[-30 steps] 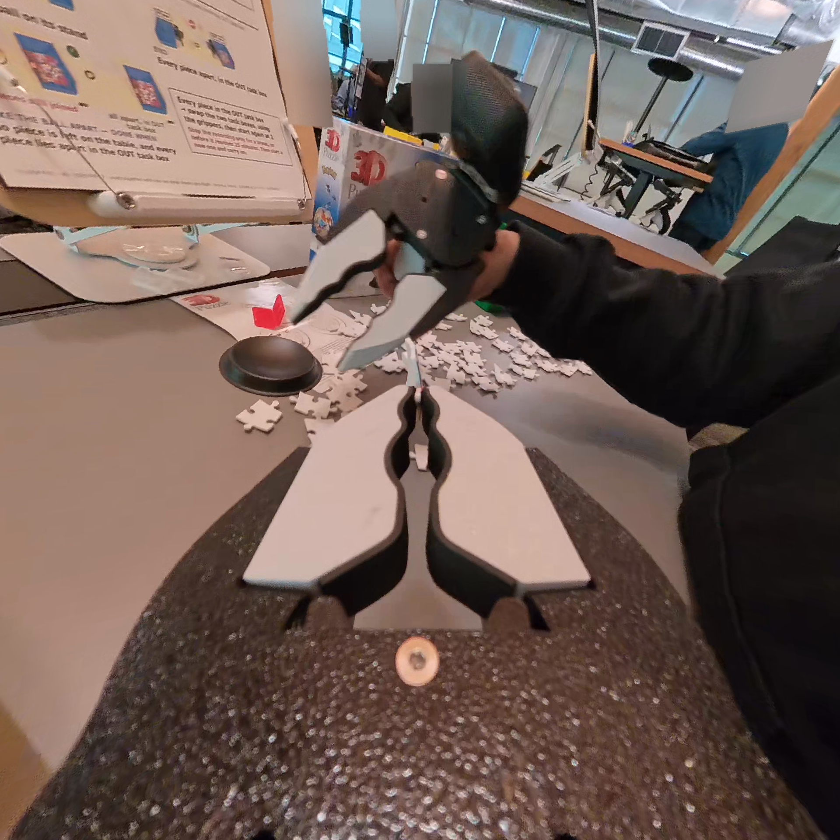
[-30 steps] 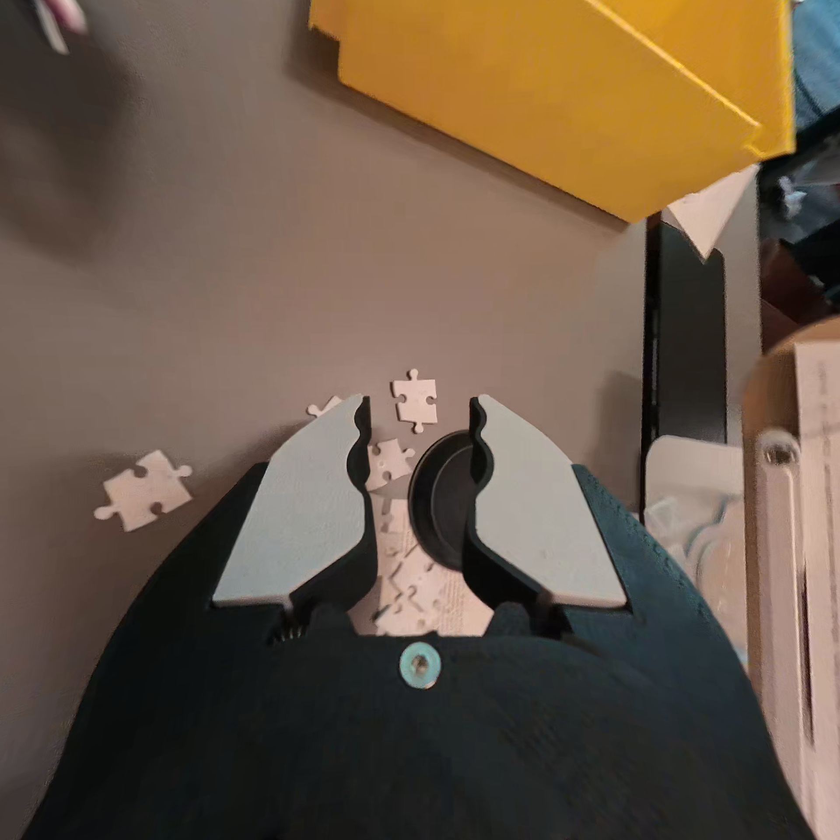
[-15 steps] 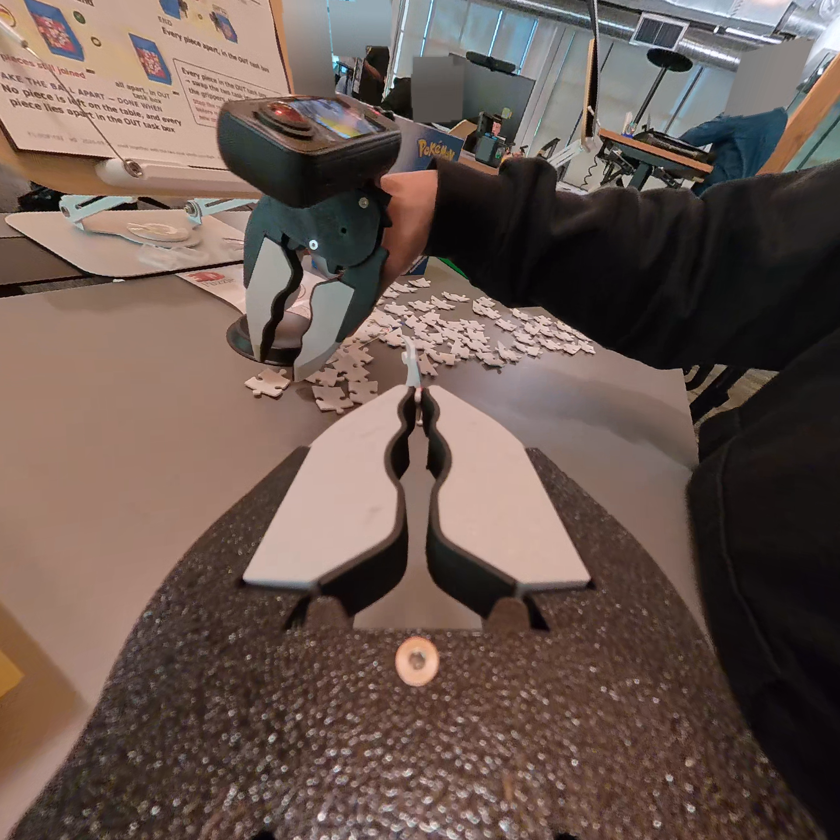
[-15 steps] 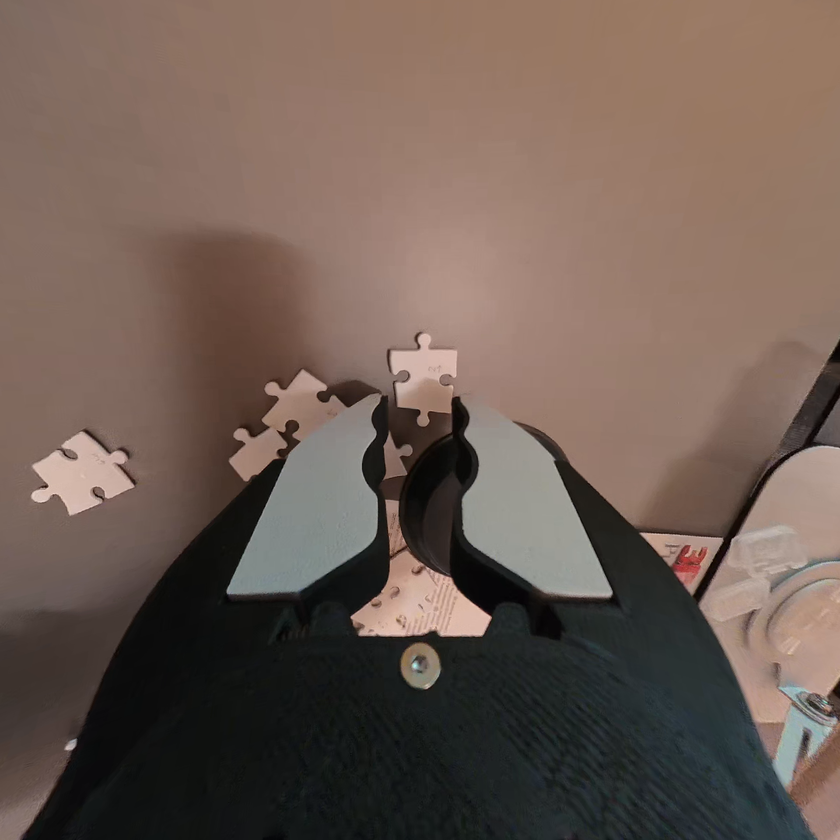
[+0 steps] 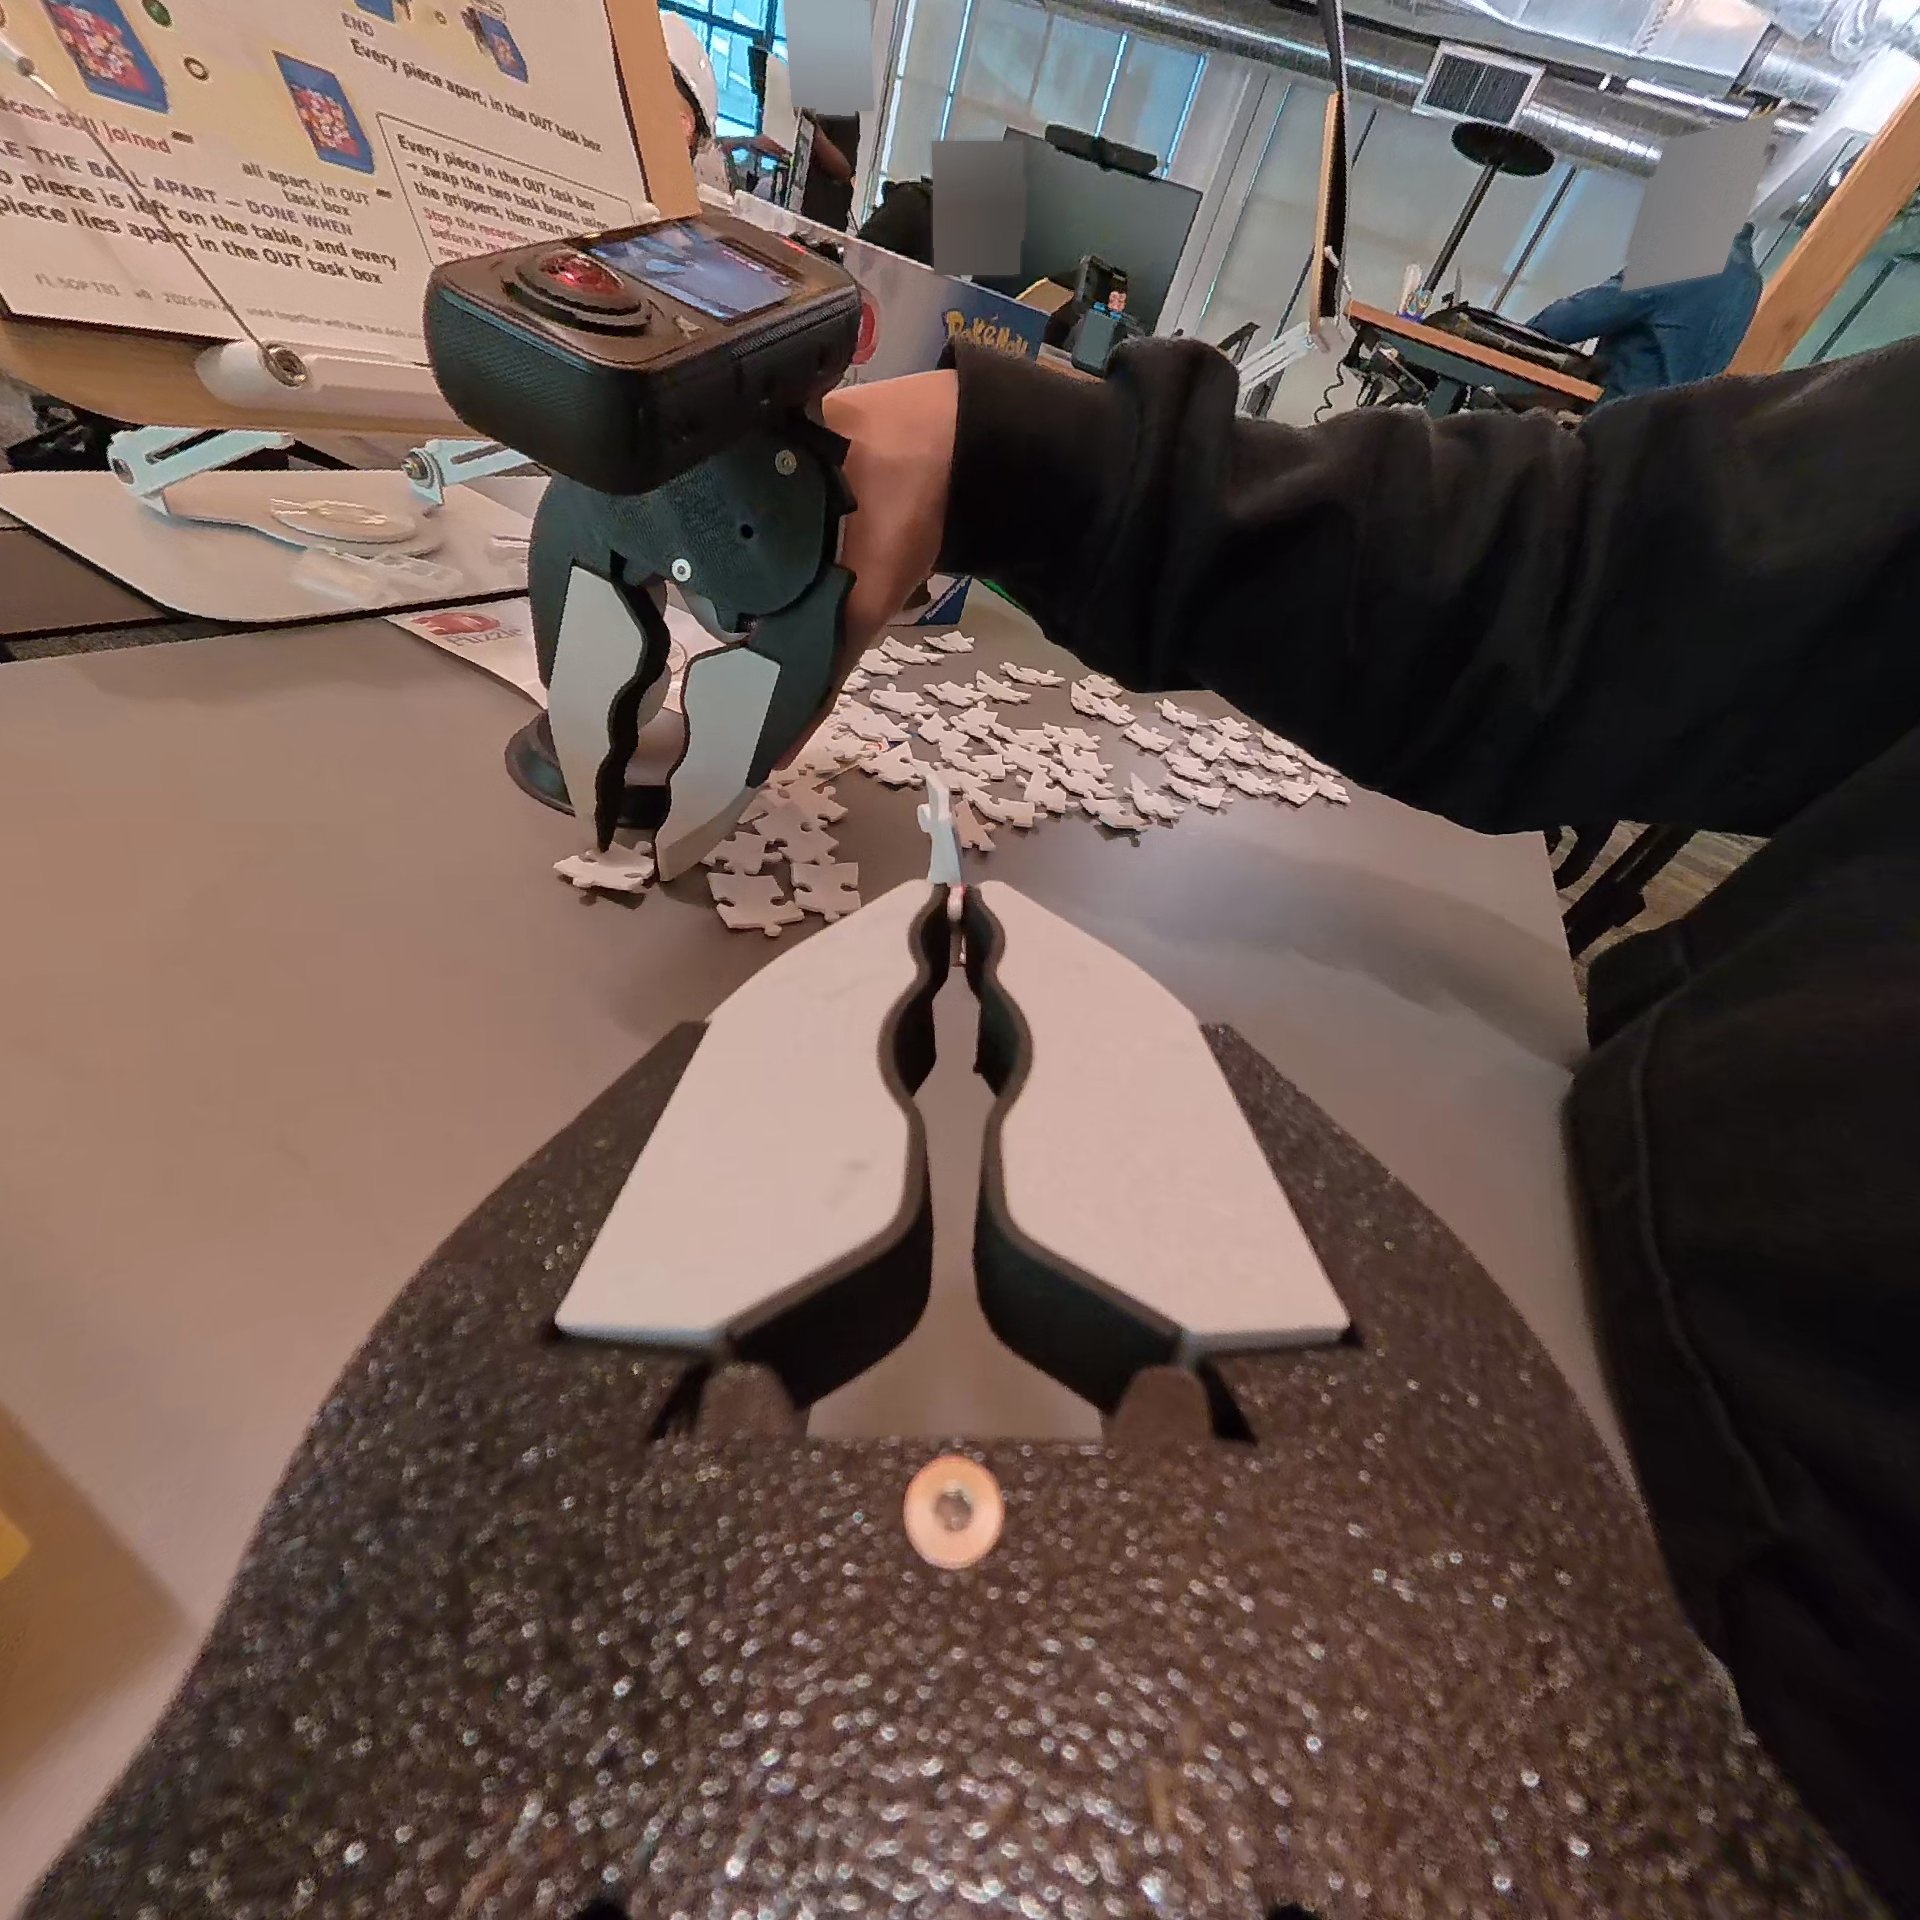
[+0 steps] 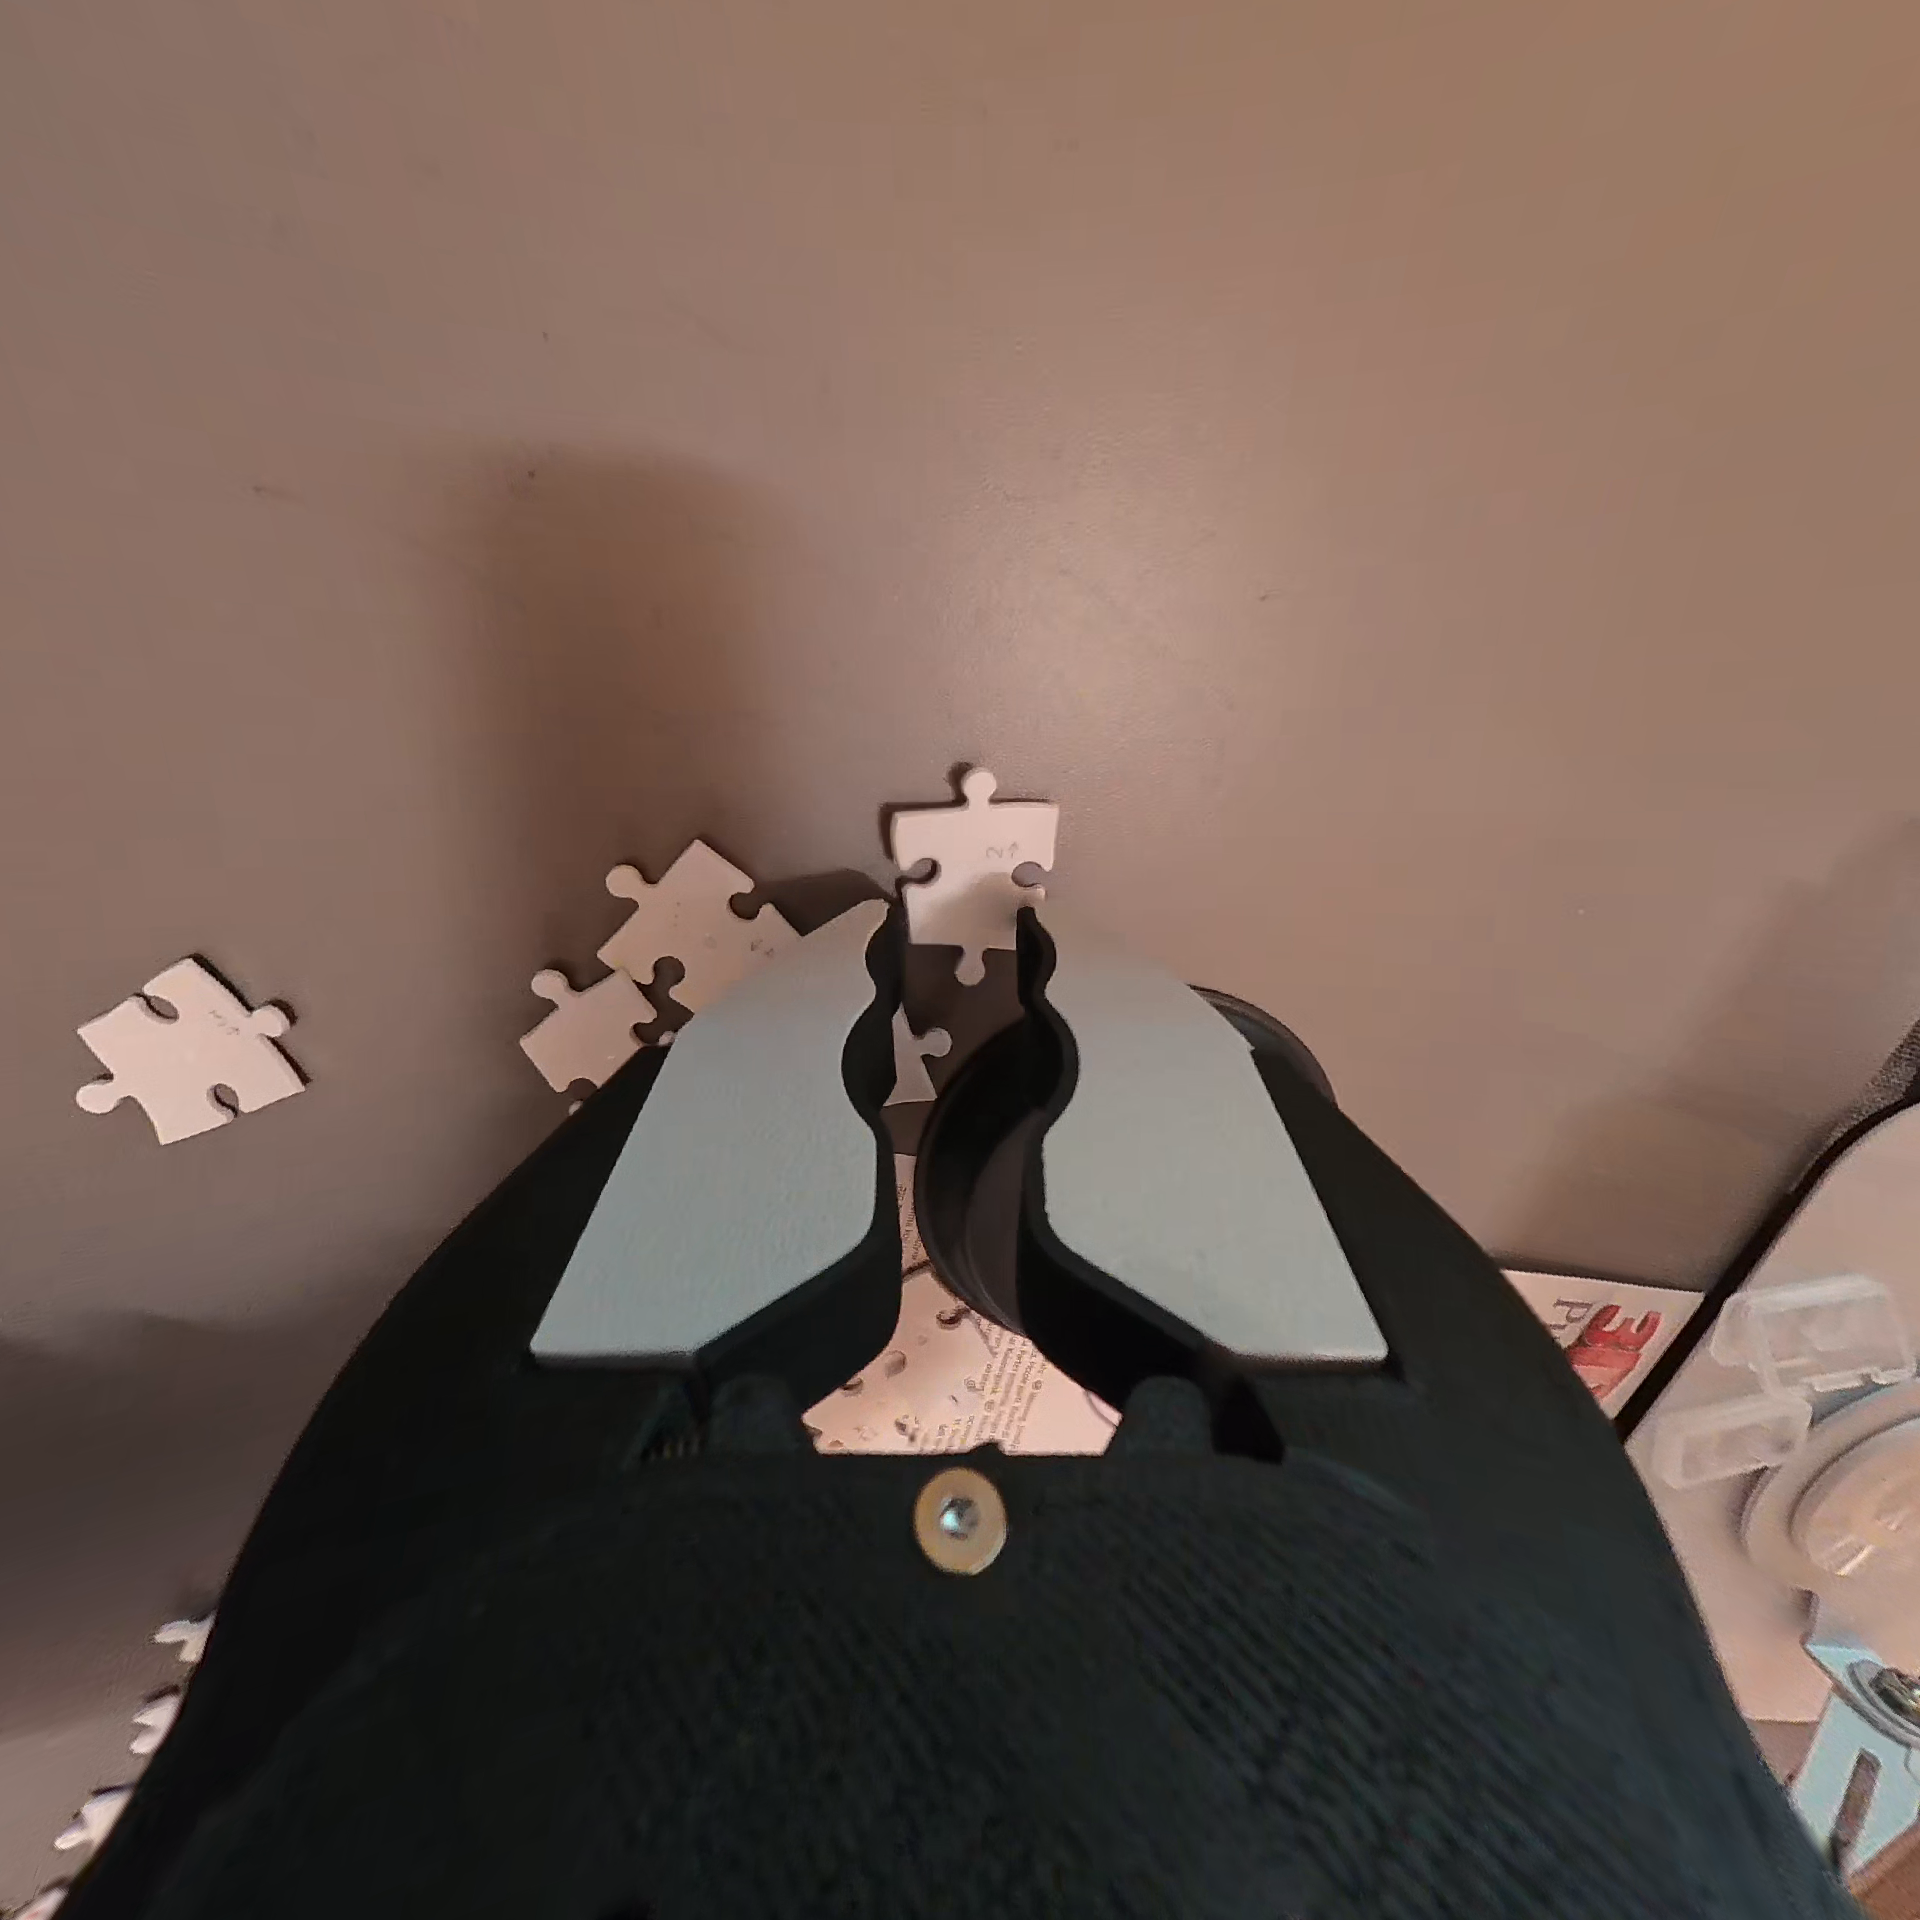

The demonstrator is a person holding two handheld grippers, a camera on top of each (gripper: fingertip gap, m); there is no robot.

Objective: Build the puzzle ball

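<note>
My left gripper (image 5: pixel 951 906) is shut on a white puzzle piece (image 5: pixel 940 831) that stands on edge out of the fingertips, held above the grey table (image 5: pixel 260 987). My right gripper (image 6: pixel 957 914) points down at the table beside a round black stand (image 6: pixel 966 1195). Its jaws are a little apart and straddle a flat white piece (image 6: pixel 971 862) lying on the table. In the left wrist view the right gripper (image 5: pixel 632 857) shows with its tips at that piece (image 5: pixel 608 868), in front of the black stand (image 5: pixel 535 764). A pile of loose white pieces (image 5: pixel 1039 748) lies behind it.
Other loose pieces (image 6: pixel 192 1049) (image 6: pixel 696 925) lie left of my right gripper. A printed leaflet (image 6: pixel 935 1392) lies under the stand. An instruction board (image 5: pixel 312 156) on a white base (image 5: pixel 260 540) and a puzzle box (image 5: pixel 982 332) stand at the back. A black sleeve (image 5: pixel 1455 582) crosses from the right. Across from one pair of fingers to the other is roughly 20 centimeters.
My right gripper swung down from mid-air to the table by the black stand, and its jaws narrowed around one flat piece. My left gripper stayed still, holding its piece.
</note>
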